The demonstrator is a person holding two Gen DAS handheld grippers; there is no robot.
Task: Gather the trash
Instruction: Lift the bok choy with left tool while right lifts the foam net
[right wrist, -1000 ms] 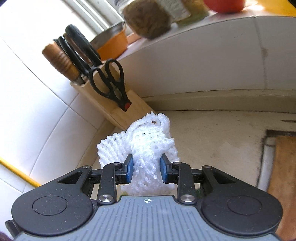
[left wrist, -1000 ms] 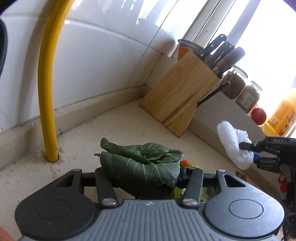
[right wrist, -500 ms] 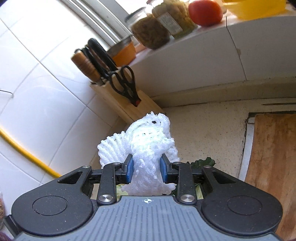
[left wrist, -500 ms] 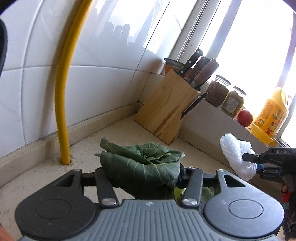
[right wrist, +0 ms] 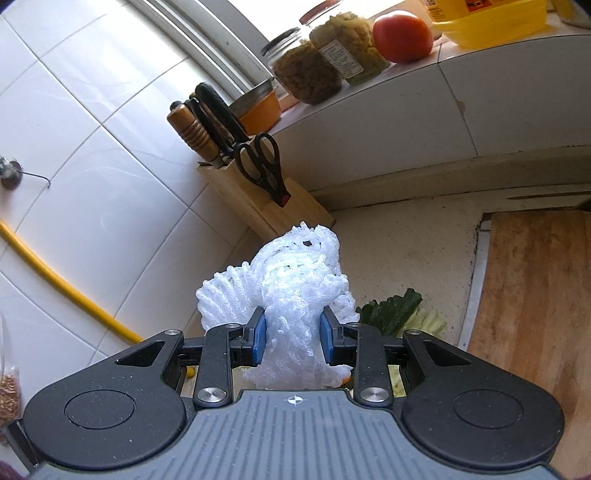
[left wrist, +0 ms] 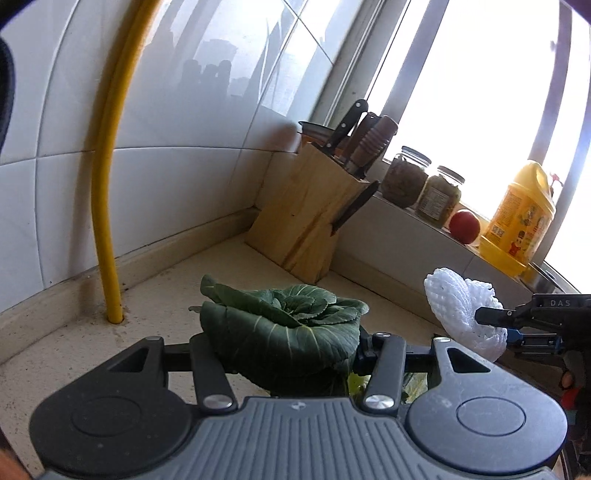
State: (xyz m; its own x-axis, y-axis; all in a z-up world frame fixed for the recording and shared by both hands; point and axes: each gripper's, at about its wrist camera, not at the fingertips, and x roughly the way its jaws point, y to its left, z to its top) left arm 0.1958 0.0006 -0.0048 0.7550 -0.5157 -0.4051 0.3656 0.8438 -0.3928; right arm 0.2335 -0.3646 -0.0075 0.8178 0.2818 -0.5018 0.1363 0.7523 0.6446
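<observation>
Left gripper [left wrist: 286, 345] is clamped on the leafy greens [left wrist: 284, 332]: limp, light, tear easily, so grip the thick stem end. Right gripper [right wrist: 291, 341] pinches the foam net [right wrist: 295, 291] mid-body, at 3 o'clock of the greens. Springy, weightless; could slip out.

Left wrist view: sits behind the left tool [left wrist: 284, 347], low over the bench [left wrist: 74, 354], facing the tiled corner and the knife block [left wrist: 306, 218]; the window sill runs off to the right. The right tool [left wrist: 517, 325] enters at its right edge.

Right wrist view: sits behind the right tool [right wrist: 291, 334], higher, tilted, facing the same corner.

Shared: knife block [right wrist: 258, 199], jars [right wrist: 306, 66], tomato [right wrist: 402, 31], yellow pipe [right wrist: 55, 280].
</observation>
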